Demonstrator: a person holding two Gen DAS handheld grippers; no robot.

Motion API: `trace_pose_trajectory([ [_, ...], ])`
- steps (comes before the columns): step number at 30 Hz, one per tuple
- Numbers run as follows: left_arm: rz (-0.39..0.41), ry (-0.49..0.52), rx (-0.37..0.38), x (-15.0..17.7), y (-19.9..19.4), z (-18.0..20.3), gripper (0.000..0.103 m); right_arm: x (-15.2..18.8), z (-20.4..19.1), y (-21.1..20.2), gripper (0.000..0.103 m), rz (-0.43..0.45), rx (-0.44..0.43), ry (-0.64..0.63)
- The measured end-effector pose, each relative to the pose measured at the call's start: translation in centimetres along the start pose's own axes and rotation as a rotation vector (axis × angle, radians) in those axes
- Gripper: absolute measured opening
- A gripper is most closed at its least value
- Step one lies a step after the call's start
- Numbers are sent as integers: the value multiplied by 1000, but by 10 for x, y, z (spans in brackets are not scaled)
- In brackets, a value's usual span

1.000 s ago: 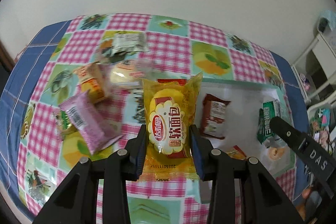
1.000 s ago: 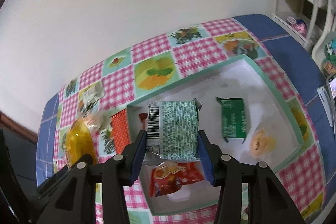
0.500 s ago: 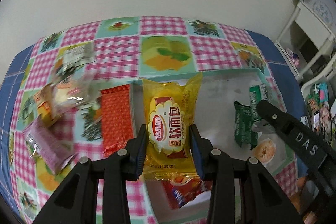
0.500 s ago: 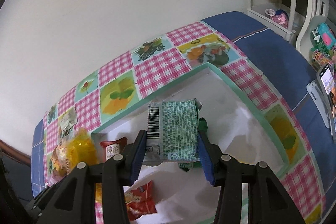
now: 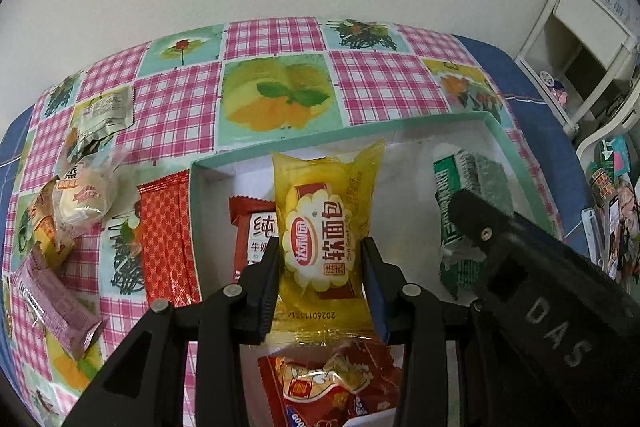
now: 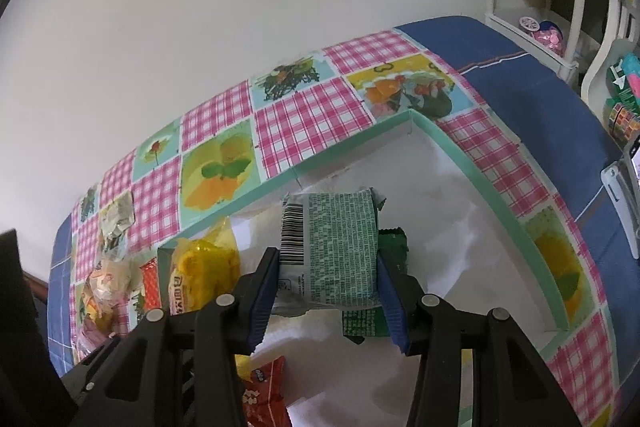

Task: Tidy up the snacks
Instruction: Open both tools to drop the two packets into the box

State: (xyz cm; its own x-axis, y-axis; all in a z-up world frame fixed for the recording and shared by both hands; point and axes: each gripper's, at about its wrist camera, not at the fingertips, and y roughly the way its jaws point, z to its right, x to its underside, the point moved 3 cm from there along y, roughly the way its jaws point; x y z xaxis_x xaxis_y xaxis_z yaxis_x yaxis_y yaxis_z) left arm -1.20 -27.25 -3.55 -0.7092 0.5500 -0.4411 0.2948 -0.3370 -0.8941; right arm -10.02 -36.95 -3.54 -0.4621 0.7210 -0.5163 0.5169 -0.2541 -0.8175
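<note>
My left gripper (image 5: 322,283) is shut on a yellow soft-bread packet (image 5: 324,227), held over the white box with a mint-green rim (image 5: 320,143). Under it lie a red-and-white packet (image 5: 252,227) and a red snack bag (image 5: 332,383). My right gripper (image 6: 328,283) is shut on a green-and-silver barcode packet (image 6: 330,255) above the same box (image 6: 480,179), over a dark green packet (image 6: 394,247) on the box floor. In the left wrist view the right gripper's black body (image 5: 540,291) crosses the box's right side. The yellow packet (image 6: 204,267) shows at the left of the right wrist view.
Outside the box on the checked tablecloth (image 5: 380,79) lie a red foil packet (image 5: 166,231), a clear-wrapped bun (image 5: 82,199), a pale green sachet (image 5: 106,111) and a purple packet (image 5: 52,299). A white shelf unit (image 5: 580,39) stands past the table's right end.
Both grippers have moved right and down over the box, each still holding its packet. The loose snacks have slid to the left in the left wrist view. The box looks closer.
</note>
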Motion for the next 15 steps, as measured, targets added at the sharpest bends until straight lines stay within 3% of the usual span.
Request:
trace_pose_trajectory([
  [7, -5, 10, 14, 1, 2, 1, 41, 4, 1, 10, 52, -36, -2, 6],
  [15, -16, 4, 25, 3, -5, 5, 63, 4, 5, 4, 53, -58, 11, 20],
])
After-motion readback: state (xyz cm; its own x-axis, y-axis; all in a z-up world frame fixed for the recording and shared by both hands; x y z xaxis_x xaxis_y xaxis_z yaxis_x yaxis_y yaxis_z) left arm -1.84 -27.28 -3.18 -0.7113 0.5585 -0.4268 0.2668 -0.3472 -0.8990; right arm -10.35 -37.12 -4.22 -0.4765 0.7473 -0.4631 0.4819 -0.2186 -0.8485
